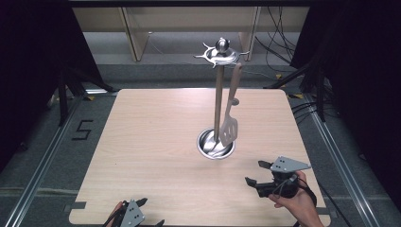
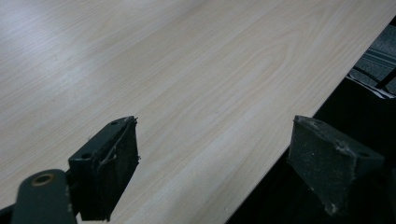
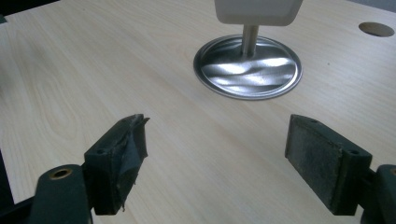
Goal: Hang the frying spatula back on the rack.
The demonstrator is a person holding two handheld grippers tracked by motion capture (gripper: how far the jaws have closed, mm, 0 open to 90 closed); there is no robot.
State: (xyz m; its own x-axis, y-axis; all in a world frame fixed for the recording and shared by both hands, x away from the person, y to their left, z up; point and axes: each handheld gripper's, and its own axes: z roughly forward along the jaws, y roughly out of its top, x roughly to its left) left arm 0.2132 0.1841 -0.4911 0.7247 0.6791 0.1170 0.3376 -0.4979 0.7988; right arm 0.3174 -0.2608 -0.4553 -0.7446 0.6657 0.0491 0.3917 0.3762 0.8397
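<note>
Worktop [image 1: 151,142]: pale wood, rounded corners, sitting on grey floor w/ rails either side.
Rack [image 1: 218,97]: metal utensil stand, upright, standing right of worktop centre; round shiny base [image 3: 247,67], straight pole, hook crown w/ ball on top.
Spatula [image 1: 230,120]: slotted, pale, hanging off a crown hook on the rack's right side; blade dangling just above the base, close beside the pole. In right gripper view its blade [image 3: 257,11] is showing at top edge, in front of the pole.
Right gripper [image 1: 259,172]: person's hand [image 1: 295,201] holding it near worktop's front right, well apart from the rack, pointing toward the base. Jaws standing wide apart, nothing btwn them, bare wood below.
Left gripper [image 1: 150,211]: sitting low at front edge, left of centre. Jaws spread wide, gripping nothing; one hanging over wood, the other past the worktop edge.
</note>
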